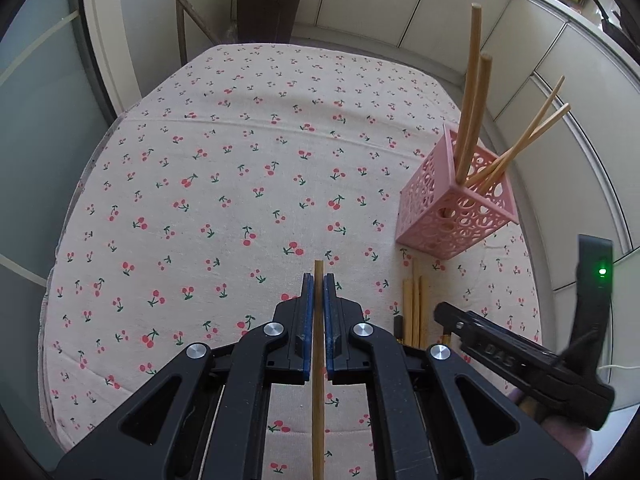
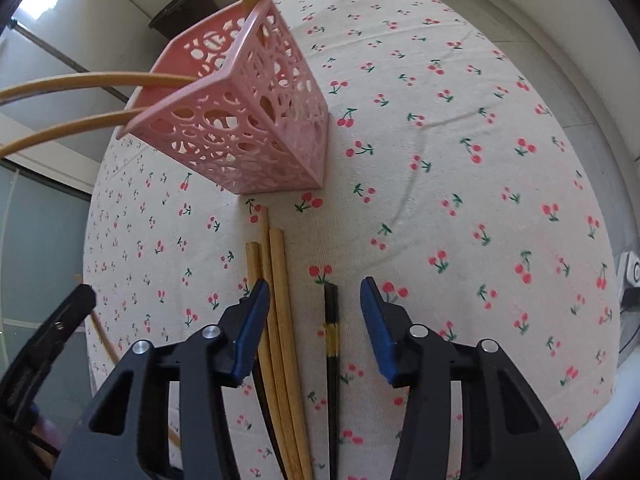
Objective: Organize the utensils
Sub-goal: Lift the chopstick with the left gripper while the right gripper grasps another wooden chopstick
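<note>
My left gripper (image 1: 319, 280) is shut on a wooden chopstick (image 1: 318, 380) that runs lengthwise between its blue pads, above the cherry-print cloth. A pink perforated holder (image 1: 456, 208) stands to the right with several wooden chopsticks (image 1: 472, 112) leaning in it; it also shows in the right wrist view (image 2: 248, 120). My right gripper (image 2: 314, 292) is open and low over the cloth. Between its jaws lie three wooden chopsticks (image 2: 280, 300) and a black chopstick (image 2: 332, 344). The right gripper's body (image 1: 520, 360) shows at the lower right of the left wrist view.
The table (image 1: 240, 160) has a cherry-print cloth. A dark bucket (image 1: 268, 12) stands on the floor beyond it. White cabinets (image 1: 560, 80) run along the right. The left gripper's body (image 2: 48, 344) shows at the right wrist view's lower left.
</note>
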Tool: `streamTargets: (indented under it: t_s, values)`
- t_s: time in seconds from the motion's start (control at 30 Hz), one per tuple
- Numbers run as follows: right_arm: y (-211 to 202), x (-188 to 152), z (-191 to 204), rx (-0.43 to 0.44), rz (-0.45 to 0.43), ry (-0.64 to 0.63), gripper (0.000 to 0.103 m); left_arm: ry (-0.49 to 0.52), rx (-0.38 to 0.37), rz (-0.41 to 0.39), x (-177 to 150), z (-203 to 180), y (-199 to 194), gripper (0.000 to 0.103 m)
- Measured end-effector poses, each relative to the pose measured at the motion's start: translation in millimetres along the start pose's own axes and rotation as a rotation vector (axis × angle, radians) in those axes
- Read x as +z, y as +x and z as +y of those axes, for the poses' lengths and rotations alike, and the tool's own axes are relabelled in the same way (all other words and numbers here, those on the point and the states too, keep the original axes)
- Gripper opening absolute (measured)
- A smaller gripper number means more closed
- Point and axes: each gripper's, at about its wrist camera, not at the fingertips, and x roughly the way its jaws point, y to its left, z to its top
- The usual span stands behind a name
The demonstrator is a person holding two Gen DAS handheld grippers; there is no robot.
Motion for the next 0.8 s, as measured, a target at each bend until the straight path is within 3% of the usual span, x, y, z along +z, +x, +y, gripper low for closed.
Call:
streamTargets:
  t_s: [0.33, 0.63, 0.8]
  values:
    - [12, 7, 17, -0.058, -0.029, -0.054, 0.032, -0.001, -0.013, -0.002, 1, 2, -3, 0.004]
    - [18, 5, 29, -0.087, -0.041, -0.085, 0.032, -0.01, -0.008, 0.002, 0, 5, -2, 0.004]
    - [26, 1, 46, -0.146, -0.065, -0.149, 0.031, -0.008, -0.005, 0.003, 0, 5, -1, 0.004]
